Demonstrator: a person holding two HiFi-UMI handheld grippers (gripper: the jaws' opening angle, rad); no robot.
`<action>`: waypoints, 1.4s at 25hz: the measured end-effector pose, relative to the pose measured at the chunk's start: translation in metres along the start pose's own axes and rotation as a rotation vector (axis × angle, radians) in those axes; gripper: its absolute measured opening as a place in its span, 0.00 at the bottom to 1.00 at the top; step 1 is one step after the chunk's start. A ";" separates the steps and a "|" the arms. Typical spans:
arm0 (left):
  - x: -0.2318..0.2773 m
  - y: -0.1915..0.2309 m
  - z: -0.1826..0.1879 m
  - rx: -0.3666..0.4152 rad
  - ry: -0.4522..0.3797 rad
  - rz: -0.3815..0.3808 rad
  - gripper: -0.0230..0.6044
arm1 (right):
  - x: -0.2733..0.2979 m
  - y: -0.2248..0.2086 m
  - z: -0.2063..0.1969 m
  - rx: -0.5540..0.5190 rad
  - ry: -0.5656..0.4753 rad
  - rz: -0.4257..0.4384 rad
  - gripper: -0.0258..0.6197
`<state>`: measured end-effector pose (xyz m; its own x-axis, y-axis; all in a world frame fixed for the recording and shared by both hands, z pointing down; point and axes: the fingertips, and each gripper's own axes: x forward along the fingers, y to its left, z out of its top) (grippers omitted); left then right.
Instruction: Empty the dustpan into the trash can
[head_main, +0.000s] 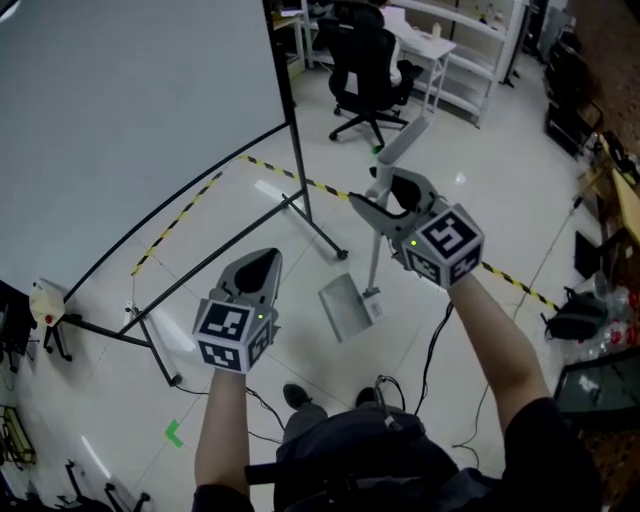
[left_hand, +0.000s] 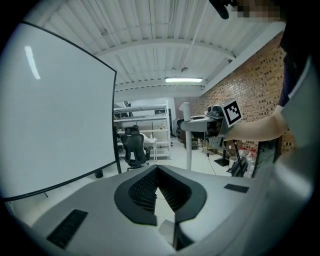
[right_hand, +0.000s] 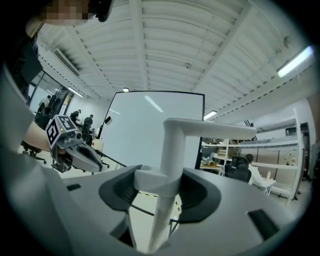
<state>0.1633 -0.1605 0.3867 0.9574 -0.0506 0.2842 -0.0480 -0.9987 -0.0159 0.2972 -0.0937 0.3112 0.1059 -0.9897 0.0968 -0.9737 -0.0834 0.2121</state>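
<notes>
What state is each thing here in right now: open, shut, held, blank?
Left gripper: fingers shut, nothing between them.
Right gripper: shut on the dustpan's handle.
Dustpan: held by its long handle, pan hanging below, tilted.
Whiteboard: upright on its stand, blank.

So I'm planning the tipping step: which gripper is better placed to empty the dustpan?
Right. The right gripper is shut on the upright handle of the dustpan, with the pan below it. The left gripper is shut, empty, and apart from it.
</notes>
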 end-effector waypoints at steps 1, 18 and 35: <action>0.003 -0.011 -0.003 0.000 0.012 0.000 0.02 | -0.006 -0.003 -0.009 0.005 0.006 0.009 0.40; 0.049 -0.030 -0.002 0.022 0.030 0.036 0.02 | -0.005 -0.021 -0.084 0.050 0.062 0.054 0.41; 0.142 0.069 0.016 -0.050 -0.037 -0.118 0.02 | 0.053 -0.107 -0.083 0.078 0.109 -0.138 0.41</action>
<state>0.3006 -0.2365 0.4112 0.9670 0.0663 0.2461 0.0521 -0.9966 0.0639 0.4238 -0.1272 0.3748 0.2563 -0.9502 0.1773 -0.9607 -0.2302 0.1552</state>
